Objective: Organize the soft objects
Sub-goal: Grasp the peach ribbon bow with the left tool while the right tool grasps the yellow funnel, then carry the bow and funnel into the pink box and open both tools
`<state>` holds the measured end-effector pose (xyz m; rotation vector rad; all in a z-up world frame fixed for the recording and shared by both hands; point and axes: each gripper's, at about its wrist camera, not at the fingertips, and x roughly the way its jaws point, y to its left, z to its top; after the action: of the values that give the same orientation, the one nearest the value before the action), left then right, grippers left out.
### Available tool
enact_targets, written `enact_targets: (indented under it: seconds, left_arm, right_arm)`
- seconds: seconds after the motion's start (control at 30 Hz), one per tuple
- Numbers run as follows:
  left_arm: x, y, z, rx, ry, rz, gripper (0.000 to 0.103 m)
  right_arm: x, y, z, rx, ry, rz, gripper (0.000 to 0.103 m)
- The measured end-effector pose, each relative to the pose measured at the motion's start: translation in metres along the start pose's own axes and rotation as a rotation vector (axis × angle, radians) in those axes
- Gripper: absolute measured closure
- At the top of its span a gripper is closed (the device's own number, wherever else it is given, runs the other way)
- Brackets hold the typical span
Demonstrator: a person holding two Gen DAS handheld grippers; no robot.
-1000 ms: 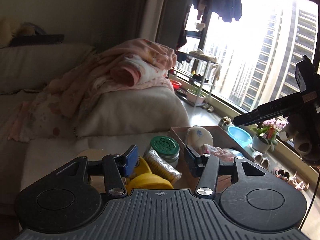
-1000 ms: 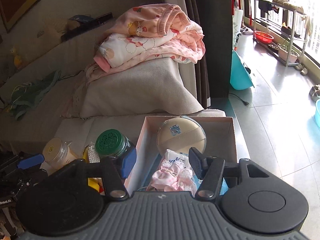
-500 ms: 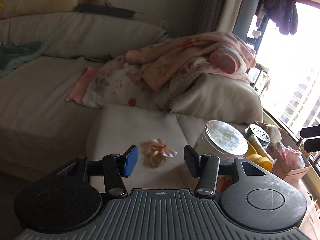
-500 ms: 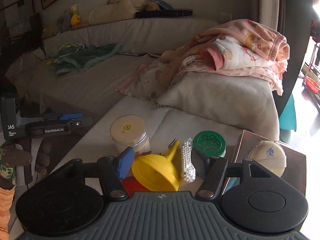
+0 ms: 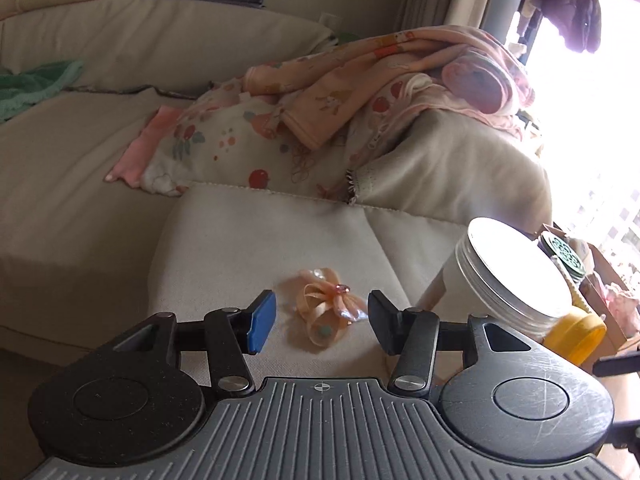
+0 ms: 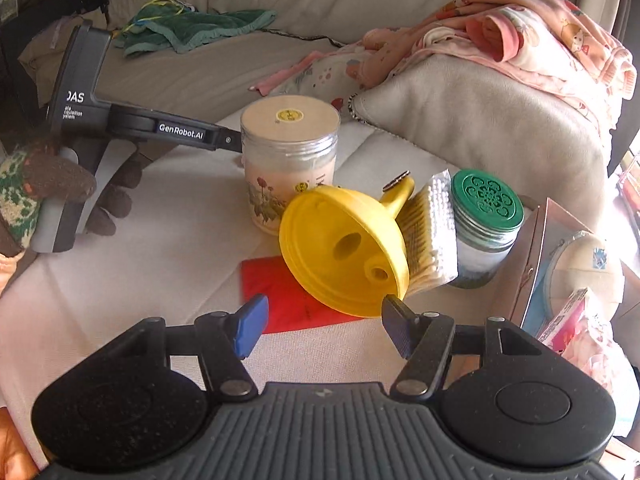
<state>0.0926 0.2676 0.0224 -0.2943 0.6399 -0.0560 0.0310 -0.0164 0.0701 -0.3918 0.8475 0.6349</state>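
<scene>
- Pink ribbon bow (image 5: 328, 308) lies on the beige ottoman cushion (image 5: 260, 240), now framed right between the fingers of the left gripper (image 5: 322, 320); jaws spread wide, nothing held, no contact yet.
- Change: 1 s ago the left cam looked at the box & window; half a sec ago it had swung to the bow, and now it's closer & centred on it. Reads as lining up a pick – bow prob. next soft item to go.
- Right gripper (image 6: 324, 330) also spread open, empty; it has swung off the cardboard box (image 6: 536, 256) and hovers over the red card (image 6: 288, 296) and yellow funnel (image 6: 344, 256).
- Box sits at the right edge w/ a round puff (image 6: 588, 264) and pink frilly cloth (image 6: 592, 344) inside – likely the drop spot.
- In the way: white-lid jar (image 5: 516, 272) just right of the bow, near the left gripper's right finger; could get nudged on closing. Funnel, cotton-swab pack (image 6: 432, 236), green-lid jar (image 6: 486, 216) stand between bow and box.
- Further out: pink baby clothes (image 5: 380, 80) heaped on a pillow (image 5: 460, 168), green towel (image 6: 200, 28) on the sofa.
</scene>
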Motion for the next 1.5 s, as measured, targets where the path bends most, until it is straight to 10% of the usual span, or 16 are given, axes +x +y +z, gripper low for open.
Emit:
enact_targets:
  seconds: [0.3,0.77,1.23,1.5]
  left_arm:
    - [0.048,-0.009,0.018,0.074,0.076,0.046,0.054]
    - [0.014,-0.020,-0.002,0.305,0.170,0.064,0.068]
    - [-0.009,-0.017,-0.017,0.138,0.073,0.065,0.085]
    - [-0.087,-0.055,0.039,0.201,-0.124,0.067,0.085]
  right_arm:
    - [0.006,0.002,-0.013,-0.020,-0.030,-0.017,0.040]
    - [0.007,0.002,0.000,-0.178,-0.209,-0.220,0.057]
    - [0.016,-0.012,0.041,-0.049,-0.135,-0.151,0.095]
    - [-0.072,-0.036,0.079,0.014,-0.346,-0.175,0.097]
